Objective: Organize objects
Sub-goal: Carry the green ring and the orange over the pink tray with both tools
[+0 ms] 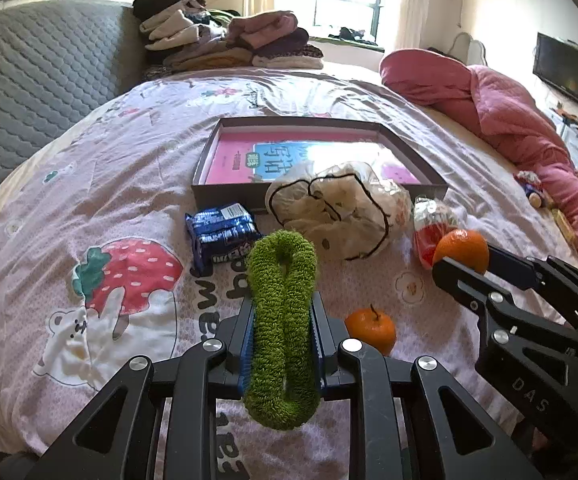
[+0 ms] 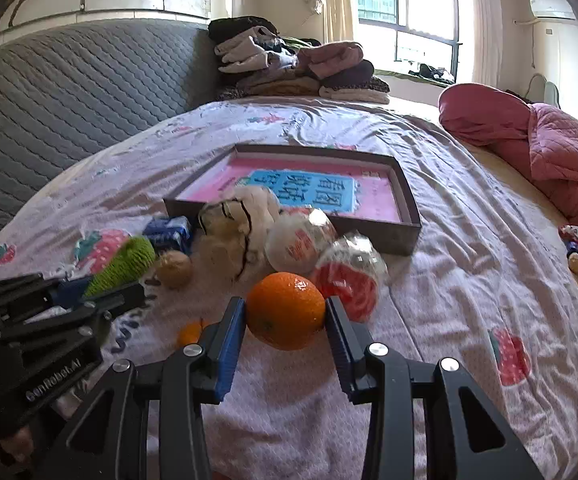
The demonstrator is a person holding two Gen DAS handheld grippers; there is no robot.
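The left gripper (image 1: 283, 320) is pressed onto a green looped towel (image 1: 282, 322), which stands upright between the two blue pads and hangs below them, lifted above the bed cover (image 1: 89, 168). The right gripper (image 2: 285, 322) pinches a large orange (image 2: 285, 310) between its pads, also raised above the cover.

A small orange (image 1: 371, 330) with a stem lies on the cover just right of the left gripper. Farther off lies a blue snack packet (image 1: 221, 236), and to its right a crumpled white plastic bag (image 1: 337, 212). A clear packet with red contents (image 1: 429, 228) lies right of the bag, beside the large orange. In the right wrist view a round white wrapped item (image 2: 299, 240) sits between the bag and the red packet.

Beyond these, a shallow dark box (image 1: 409, 148) rests open on the cover with a pink and blue book (image 1: 241, 160) flat inside it.
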